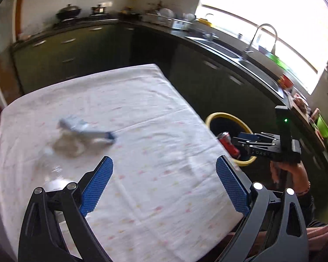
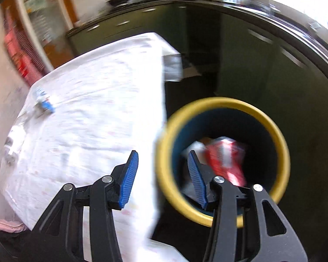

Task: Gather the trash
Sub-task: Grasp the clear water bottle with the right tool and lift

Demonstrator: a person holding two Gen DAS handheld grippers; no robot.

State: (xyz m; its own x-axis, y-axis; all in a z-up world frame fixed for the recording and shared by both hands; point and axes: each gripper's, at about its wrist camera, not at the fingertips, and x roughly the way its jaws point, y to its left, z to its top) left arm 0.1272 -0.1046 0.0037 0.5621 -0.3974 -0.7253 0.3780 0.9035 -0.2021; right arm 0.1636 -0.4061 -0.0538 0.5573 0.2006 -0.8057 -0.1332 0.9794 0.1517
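Note:
A yellow-rimmed bin point(image 1: 210, 118) point(image 2: 273, 122) stands on the floor beside the table's right edge. A red can point(image 2: 226, 161) is in free fall inside the bin; in the left wrist view the can point(image 1: 228, 145) shows just in front of my right gripper. My right gripper point(image 2: 164, 174) is open and empty over the bin's near rim. My left gripper point(image 1: 164, 172) is open and empty above the white tablecloth point(image 1: 131, 109). A blue and white wrapper point(image 1: 85, 128) point(image 2: 43, 103) and clear crumpled plastic point(image 1: 65, 146) lie on the table's left part.
Dark green kitchen cabinets point(image 1: 76, 50) and a counter with a sink and tap point(image 1: 264, 35) run along the back and right. A wok point(image 1: 68, 11) sits on the stove. The dark floor lies between table and cabinets.

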